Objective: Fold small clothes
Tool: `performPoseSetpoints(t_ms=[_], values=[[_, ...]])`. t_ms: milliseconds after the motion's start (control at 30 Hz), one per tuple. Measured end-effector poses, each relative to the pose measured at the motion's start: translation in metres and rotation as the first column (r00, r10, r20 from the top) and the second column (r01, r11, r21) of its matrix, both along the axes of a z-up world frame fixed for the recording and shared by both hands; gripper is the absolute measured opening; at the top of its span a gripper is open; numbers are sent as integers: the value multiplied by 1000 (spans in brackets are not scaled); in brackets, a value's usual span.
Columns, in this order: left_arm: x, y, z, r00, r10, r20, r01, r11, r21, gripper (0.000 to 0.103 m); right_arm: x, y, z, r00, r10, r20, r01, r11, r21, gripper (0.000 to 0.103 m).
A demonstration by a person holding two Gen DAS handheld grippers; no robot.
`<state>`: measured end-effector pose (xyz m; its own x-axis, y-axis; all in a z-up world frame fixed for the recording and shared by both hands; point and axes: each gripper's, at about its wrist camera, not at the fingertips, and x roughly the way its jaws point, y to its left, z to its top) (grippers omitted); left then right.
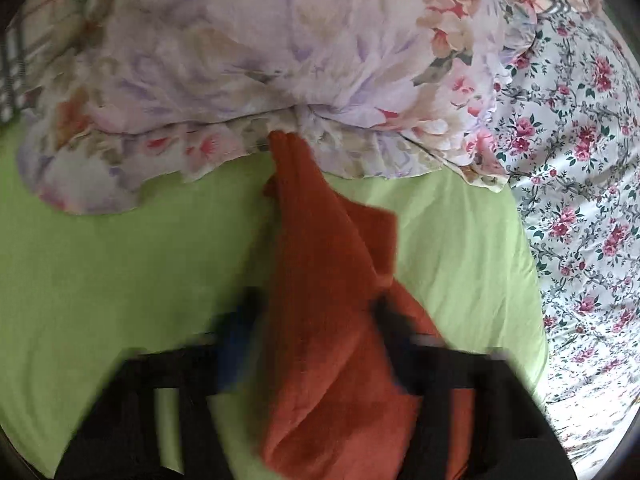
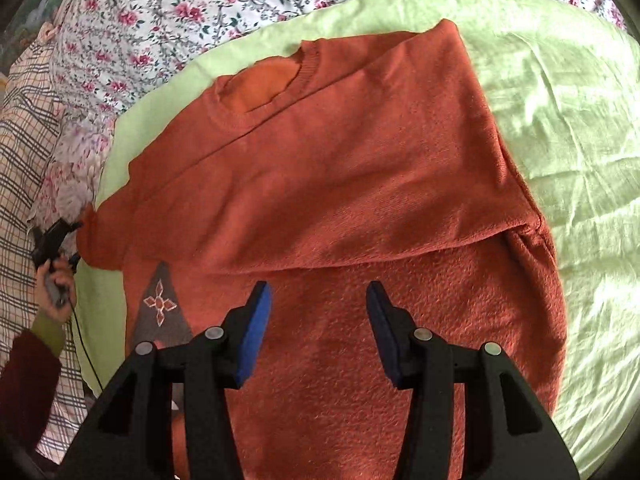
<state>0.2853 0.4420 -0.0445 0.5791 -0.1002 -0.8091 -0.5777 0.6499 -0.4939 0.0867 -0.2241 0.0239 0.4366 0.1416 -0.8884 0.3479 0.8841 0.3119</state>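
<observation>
A rust-orange sweater (image 2: 340,184) lies on a light green sheet (image 2: 560,120), one side folded over its body, the collar toward the far left. My right gripper (image 2: 318,300) is open and empty, hovering over the sweater's lower part. My left gripper (image 2: 74,240) shows small at the left edge of the right wrist view, at the end of the sweater's sleeve. In the blurred left wrist view the sleeve (image 1: 320,280) runs between the left gripper's (image 1: 316,320) fingers and hides its pads, so I cannot tell whether it is gripped.
A pale floral pillow (image 1: 260,60) lies beyond the sleeve end. A white bedcover with pink flowers (image 1: 580,160) borders the green sheet (image 1: 100,260). A checked cloth (image 2: 24,140) lies at the left. A dark patch with a diamond motif (image 2: 160,312) shows on the sweater.
</observation>
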Motion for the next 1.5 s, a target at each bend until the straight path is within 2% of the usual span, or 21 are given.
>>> performPoseSetpoints(t_ms=[33, 100, 200, 333, 400, 500, 600, 633, 667, 700, 767, 867, 967, 1100, 1200, 1267, 1333, 1367, 1400, 1500], values=[[2, -5, 1, 1000, -12, -1, 12, 1000, 8, 6, -2, 2, 2, 1000, 3, 0, -3, 1000, -5, 51], [-3, -22, 15, 999, -27, 37, 25, 997, 67, 6, -6, 5, 4, 1000, 8, 2, -8, 1000, -27, 51], [-11, -66, 43, 989, -114, 95, 98, 982, 162, 4, -14, 4, 5, 1000, 5, 2, -5, 999, -48, 51], [-26, -134, 74, 959, -238, 154, 199, 952, 232, 3, -19, -2, 0, 1000, -23, -1, 23, 999, -31, 51], [-34, -175, 88, 935, -310, 172, 259, 929, 265, 3, -21, -4, 0, 1000, -30, 5, 30, 999, -21, 51], [-49, -240, 103, 880, -433, 194, 366, 879, 304, 3, -24, -8, 4, 999, -39, 29, 39, 999, -8, 51], [-56, -313, 107, 810, -553, 196, 479, 816, 323, 3, -29, -15, 7, 998, -53, 46, 53, 999, -2, 51], [-59, -340, 105, 779, -598, 190, 523, 786, 328, 3, -32, -19, 8, 997, -61, 50, 61, 998, 0, 51], [-61, -367, 102, 748, -640, 178, 564, 754, 337, 3, -34, -22, 8, 996, -68, 51, 67, 998, 3, 51], [-62, -385, 99, 729, -664, 168, 589, 733, 341, 3, -36, -26, 8, 996, -76, 53, 76, 997, 7, 51], [-64, -434, 86, 676, -724, 137, 653, 675, 343, 3, -42, -35, 8, 994, -97, 55, 96, 995, 14, 51], [-64, -491, 66, 619, -780, 86, 713, 605, 355, 3, -53, -49, 8, 990, -128, 57, 127, 992, 18, 51], [-68, -533, 43, 574, -818, 29, 755, 543, 367, 3, -63, -64, 7, 986, -159, 56, 158, 987, 22, 51], [-72, -562, 6, 533, -844, -61, 801, 480, 357, 4, -74, -82, 5, 980, -195, 46, 194, 981, 28, 51], [-68, -572, -14, 520, -845, -125, 823, 456, 340, 9, -79, -92, 5, 975, -216, 41, 215, 976, 35, 51], [-72, -568, -18, 518, -846, -129, 829, 459, 319, 15, -79, -95, 6, 975, -218, 42, 217, 976, 34, 51], [-79, -562, -16, 506, -853, -127, 840, 455, 295, 32, -77, -95, 6, 976, -214, 43, 213, 977, 33, 51], [-86, -556, -12, 503, -856, -121, 842, 454, 291, 44, -75, -94, 7, 977, -208, 45, 207, 978, 32, 51], [-92, -551, -8, 506, -855, -116, 838, 456, 299, 48, -72, -92, 7, 979, -200, 47, 199, 980, 30, 51], [-118, -523, 5, 507, -856, -105, 832, 454, 318, 49, -60, -81, 8, 984, -166, 60, 164, 986, 30, 52]])
